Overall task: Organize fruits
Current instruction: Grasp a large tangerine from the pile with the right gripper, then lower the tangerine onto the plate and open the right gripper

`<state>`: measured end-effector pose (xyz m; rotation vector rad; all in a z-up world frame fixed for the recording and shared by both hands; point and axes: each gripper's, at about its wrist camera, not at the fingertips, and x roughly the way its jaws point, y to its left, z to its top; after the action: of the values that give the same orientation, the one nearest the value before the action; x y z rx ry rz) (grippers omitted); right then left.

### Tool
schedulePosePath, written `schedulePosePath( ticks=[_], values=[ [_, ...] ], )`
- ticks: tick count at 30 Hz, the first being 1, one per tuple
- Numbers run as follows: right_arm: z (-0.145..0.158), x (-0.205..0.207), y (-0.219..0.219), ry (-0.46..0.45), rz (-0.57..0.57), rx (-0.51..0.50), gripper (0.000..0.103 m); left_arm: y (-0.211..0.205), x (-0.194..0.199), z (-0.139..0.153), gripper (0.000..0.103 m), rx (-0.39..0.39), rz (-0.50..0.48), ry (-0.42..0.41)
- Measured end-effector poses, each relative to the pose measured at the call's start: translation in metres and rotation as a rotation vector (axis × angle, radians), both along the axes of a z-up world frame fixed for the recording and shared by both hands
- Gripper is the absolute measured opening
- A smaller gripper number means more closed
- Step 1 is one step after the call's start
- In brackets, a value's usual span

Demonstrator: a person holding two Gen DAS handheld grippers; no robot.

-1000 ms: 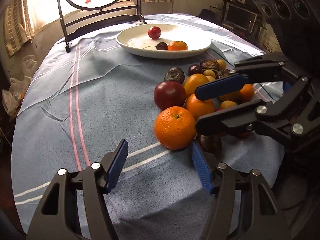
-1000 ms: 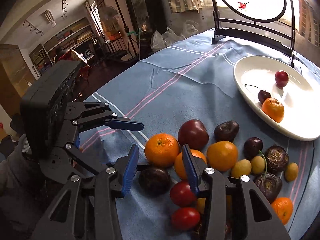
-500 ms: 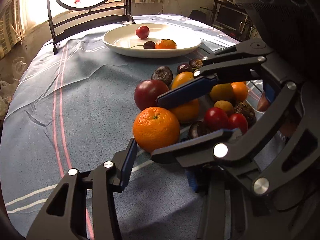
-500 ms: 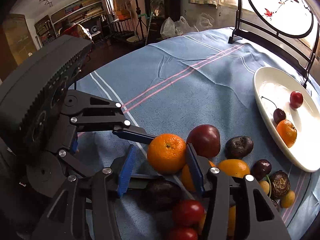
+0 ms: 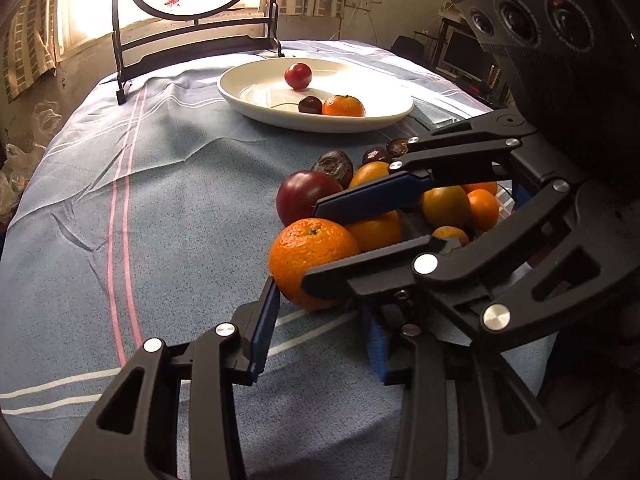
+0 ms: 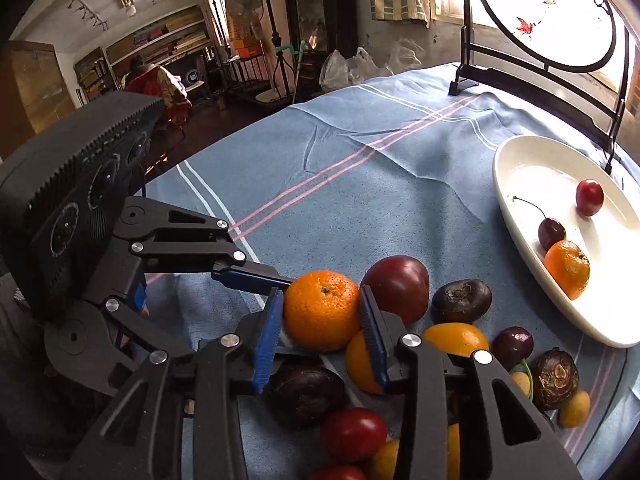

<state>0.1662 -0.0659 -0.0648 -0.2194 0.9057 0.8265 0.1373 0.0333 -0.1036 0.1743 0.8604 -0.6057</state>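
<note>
Both grippers at one orange

The right gripper [image 6: 320,320] has just closed its jaws onto the orange [image 6: 322,310] on the desk [image 6: 340,184]; only the left wrist view shows the left gripper [image 5: 324,344] closing, its left pad touching that orange, right pad hidden.

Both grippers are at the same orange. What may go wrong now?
The jaws of the right gripper and the left gripper have just been closing around one orange, so they may collide or crush it. The right gripper's finger may also push the red fruit beside it.
</note>
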Motion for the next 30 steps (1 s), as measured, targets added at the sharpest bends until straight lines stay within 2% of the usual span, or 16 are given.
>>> schedulePosePath(
  ticks=[5, 12, 18, 22, 24, 25, 26, 27, 30],
  values=[
    [0.006, -0.003, -0.013, 0.000, -0.027, 0.072, 0.038, -0.002, -0.007, 0.009, 0.038, -0.019, 0.014, -0.023],
    [0.040, -0.006, -0.029, -0.077, -0.048, 0.127, 0.038, -0.012, -0.009, 0.046, 0.038, -0.027, 0.017, -0.089],
    [0.074, 0.021, -0.075, -0.152, -0.157, 0.115, 0.039, -0.062, 0.031, 0.082, 0.039, 0.017, -0.065, -0.140],
    [0.075, 0.057, -0.114, -0.147, -0.249, 0.080, 0.039, -0.106, 0.076, 0.084, 0.039, 0.029, -0.118, -0.116],
    [0.067, 0.079, -0.131, -0.125, -0.296, 0.064, 0.039, -0.125, 0.102, 0.077, 0.044, 0.026, -0.126, -0.079],
    [0.061, 0.091, -0.141, -0.107, -0.319, 0.075, 0.040, -0.134, 0.115, 0.072, 0.051, 0.030, -0.122, -0.059],
    [0.055, 0.099, -0.151, -0.089, -0.346, 0.095, 0.040, -0.141, 0.127, 0.067, 0.067, 0.048, -0.101, -0.048],
    [0.052, 0.104, -0.161, -0.077, -0.379, 0.115, 0.040, -0.144, 0.135, 0.063, 0.072, 0.060, -0.068, -0.048],
    [0.045, 0.100, -0.184, -0.057, -0.435, 0.200, 0.044, -0.134, 0.142, 0.059, 0.072, 0.032, -0.025, -0.013]
  ],
)
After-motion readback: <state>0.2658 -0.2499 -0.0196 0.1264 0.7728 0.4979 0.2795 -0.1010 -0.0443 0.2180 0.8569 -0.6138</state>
